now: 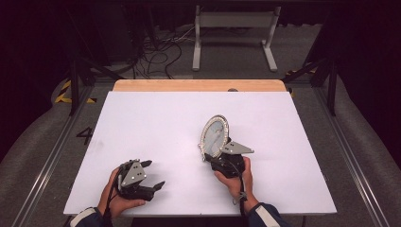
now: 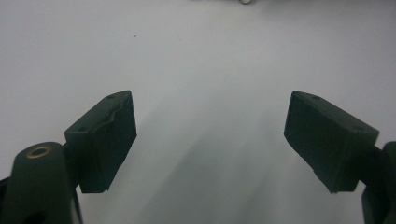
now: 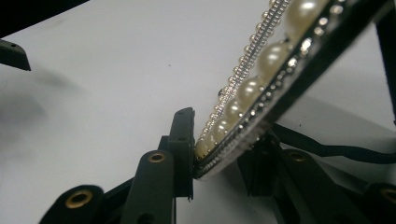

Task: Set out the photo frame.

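An oval picture frame [image 1: 215, 135] with a rim of pearls and small beads stands tilted above the white table top [image 1: 156, 123], right of centre. My right gripper [image 1: 218, 156] is shut on its lower edge. In the right gripper view the pearl rim [image 3: 261, 60] runs up to the right, pinched between the two jaws at the right gripper [image 3: 219, 156]. My left gripper [image 1: 155, 175] rests near the front left of the table, open, with nothing between its fingers. The left gripper [image 2: 210, 140] view shows bare white surface between the wide-apart pads [image 2: 105, 140].
A wooden strip [image 1: 198, 85] borders the table's far edge. Beyond it stand a white frame stand [image 1: 234, 33] and loose cables [image 1: 156, 52] on the floor. Dark metal rails [image 1: 71, 90] flank the table on both sides.
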Available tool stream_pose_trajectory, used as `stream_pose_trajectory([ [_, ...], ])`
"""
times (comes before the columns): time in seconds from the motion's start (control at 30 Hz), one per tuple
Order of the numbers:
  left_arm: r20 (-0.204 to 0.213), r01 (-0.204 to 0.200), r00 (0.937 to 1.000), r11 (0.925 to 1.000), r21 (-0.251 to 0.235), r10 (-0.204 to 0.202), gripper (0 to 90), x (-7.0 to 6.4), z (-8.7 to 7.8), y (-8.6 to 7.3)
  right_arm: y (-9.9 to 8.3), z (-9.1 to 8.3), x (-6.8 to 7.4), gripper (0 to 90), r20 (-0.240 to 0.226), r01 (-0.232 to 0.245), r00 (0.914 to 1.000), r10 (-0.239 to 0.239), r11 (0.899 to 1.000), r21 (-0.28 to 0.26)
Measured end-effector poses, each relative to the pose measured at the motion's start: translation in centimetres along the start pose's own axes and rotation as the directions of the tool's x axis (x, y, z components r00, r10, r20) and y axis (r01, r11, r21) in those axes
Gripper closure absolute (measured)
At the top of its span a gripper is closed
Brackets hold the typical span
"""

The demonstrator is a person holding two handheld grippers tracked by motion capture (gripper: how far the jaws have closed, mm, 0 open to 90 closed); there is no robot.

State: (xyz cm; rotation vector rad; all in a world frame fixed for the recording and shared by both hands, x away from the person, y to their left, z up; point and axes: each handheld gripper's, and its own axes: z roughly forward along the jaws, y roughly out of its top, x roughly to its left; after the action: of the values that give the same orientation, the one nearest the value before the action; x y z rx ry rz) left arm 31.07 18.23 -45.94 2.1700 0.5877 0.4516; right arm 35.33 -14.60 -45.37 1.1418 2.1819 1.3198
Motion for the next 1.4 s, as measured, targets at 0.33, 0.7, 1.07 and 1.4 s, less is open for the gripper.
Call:
stream_pose_trajectory([
  [0.33, 0.026, -0.015, 0.9996, 0.9999, -0.005, 0.015, 17.5, -0.1, 0.6, 0.5, -0.3, -1.0, -0.2, 73.0, -0.023, 0.010, 0.9997, -0.010, 1.000, 0.023],
  [0.7, 0.059, -0.038, 0.9975, 0.9992, -0.009, 0.039, 17.3, -0.2, 1.8, 1.3, -0.8, -2.1, -0.4, 75.6, -0.049, 0.013, 0.9987, -0.012, 0.999, 0.036],
  [1.07, 0.087, -0.039, 0.9954, 0.9991, -0.017, 0.040, 17.3, 0.2, 3.0, 2.2, -1.3, -3.1, -0.5, 78.5, -0.064, 0.012, 0.9979, -0.009, 0.998, 0.057],
  [1.4, 0.105, -0.022, 0.9941, 0.9989, -0.043, 0.026, 17.3, 1.7, 5.0, 4.2, -0.9, -3.9, -0.4, 63.6, -0.030, -0.004, 0.9995, 0.004, 1.000, -0.008],
])
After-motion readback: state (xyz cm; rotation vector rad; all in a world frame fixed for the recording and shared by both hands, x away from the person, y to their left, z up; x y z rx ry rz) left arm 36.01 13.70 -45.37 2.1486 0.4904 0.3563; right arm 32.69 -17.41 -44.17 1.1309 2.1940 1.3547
